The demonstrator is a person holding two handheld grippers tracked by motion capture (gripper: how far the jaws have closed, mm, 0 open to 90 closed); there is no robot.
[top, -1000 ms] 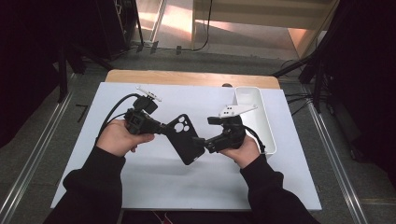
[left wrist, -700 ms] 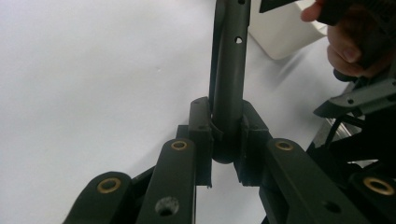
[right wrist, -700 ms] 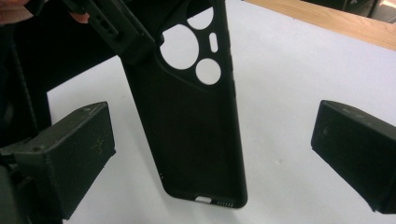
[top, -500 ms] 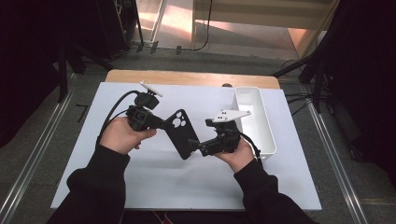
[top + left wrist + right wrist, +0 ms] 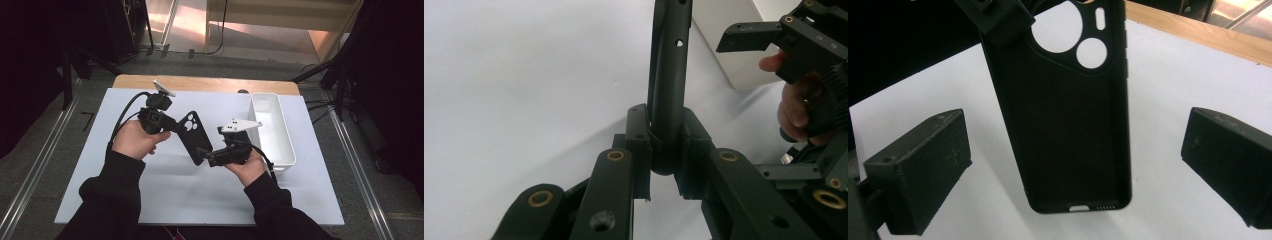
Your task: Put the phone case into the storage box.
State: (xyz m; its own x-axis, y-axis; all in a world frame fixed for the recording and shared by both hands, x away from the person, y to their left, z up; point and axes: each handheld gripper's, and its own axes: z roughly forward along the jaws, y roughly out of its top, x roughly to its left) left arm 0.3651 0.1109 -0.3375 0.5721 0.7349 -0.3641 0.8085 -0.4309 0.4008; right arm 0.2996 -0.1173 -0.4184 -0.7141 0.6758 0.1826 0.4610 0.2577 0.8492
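Observation:
A black phone case with round camera cut-outs hangs tilted above the white mat. My left gripper is shut on its upper end; in the left gripper view the pads clamp the case edge-on, with my left gripper pointing toward the tray. My right gripper sits at the case's lower end. In the right gripper view its two pads stand wide apart on either side of the case, touching nothing. My right gripper is open.
A long white tray stands at the mat's right side, close behind the right hand. A wooden table edge runs along the back. Cables trail from both grippers. Dark stands and floor surround the table.
The right hand has edged slightly left toward the case's lower end. The left gripper keeps its hold on the case, which has barely shifted.

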